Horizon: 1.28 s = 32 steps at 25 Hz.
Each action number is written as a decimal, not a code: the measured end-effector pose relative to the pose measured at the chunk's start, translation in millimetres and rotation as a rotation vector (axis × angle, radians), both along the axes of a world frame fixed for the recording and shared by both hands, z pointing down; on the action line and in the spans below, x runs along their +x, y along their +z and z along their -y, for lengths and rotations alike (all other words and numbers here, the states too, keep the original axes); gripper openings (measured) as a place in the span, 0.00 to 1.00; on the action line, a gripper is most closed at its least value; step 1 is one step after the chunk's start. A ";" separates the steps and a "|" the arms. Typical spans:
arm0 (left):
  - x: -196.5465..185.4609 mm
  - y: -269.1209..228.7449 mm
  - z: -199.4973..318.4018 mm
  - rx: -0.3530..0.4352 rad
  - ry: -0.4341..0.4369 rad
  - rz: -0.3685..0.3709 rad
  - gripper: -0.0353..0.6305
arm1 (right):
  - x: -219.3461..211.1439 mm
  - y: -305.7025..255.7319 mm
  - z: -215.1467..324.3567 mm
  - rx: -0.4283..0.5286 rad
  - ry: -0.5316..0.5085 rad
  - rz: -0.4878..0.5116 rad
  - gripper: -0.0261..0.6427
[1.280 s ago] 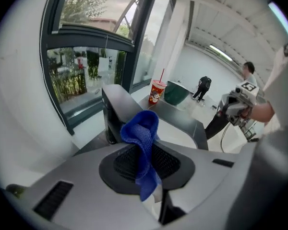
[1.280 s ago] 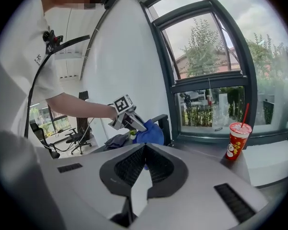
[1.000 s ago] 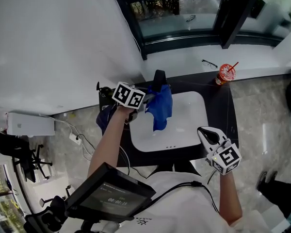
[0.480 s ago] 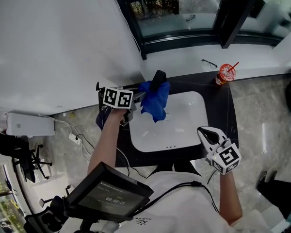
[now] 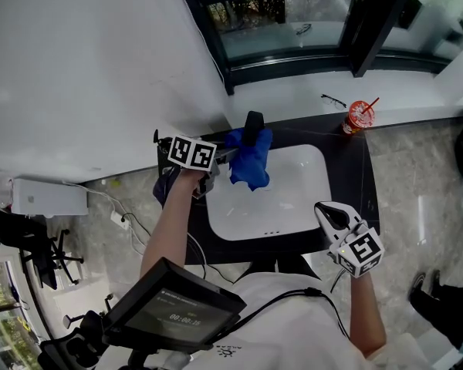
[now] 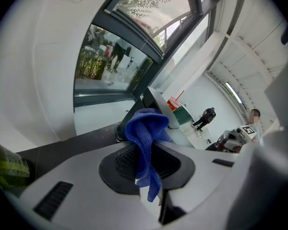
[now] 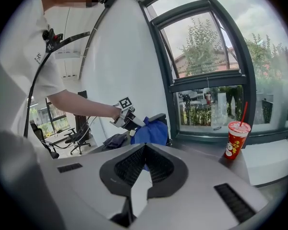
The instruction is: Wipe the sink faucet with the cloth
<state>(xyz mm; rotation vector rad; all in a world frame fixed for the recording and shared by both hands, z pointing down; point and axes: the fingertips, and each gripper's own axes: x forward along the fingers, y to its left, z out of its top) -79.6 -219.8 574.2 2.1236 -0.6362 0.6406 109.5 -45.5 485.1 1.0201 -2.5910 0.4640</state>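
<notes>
Left claw point(image 5: 225, 159) is clamped on the cloth so I can rub with it, while my right claw point(image 5: 332, 216), closed on nothing, waits well back. Below the left tips lies the sink point(image 5: 293, 206). The faucet point(image 5: 253, 122) stands just ahead, and the cloth point(image 5: 251, 164) bunches against it

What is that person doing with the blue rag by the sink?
The person is cleaning the tap. They hold a gripper tool in each hand. The left gripper is clamped on a blue cloth, and the cloth hangs against the dark faucet at the back of the white sink. The right gripper waits at the sink's front edge with its jaws together and nothing in them. A red cup with a straw stands on the counter nearby.
</notes>
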 end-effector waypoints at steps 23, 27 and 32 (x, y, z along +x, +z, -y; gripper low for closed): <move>62.0 -32.2 -65.5 -0.079 0.045 -0.258 0.14 | -5.0 1.9 -4.9 -0.002 -0.015 0.008 0.04; 52.6 -8.3 -61.5 -0.153 -0.016 -0.277 0.14 | -2.0 1.8 -4.5 0.000 -0.012 0.008 0.04; 47.9 -8.8 -28.4 -0.152 -0.061 -0.288 0.14 | 3.8 6.2 -3.8 -0.014 0.006 -0.002 0.04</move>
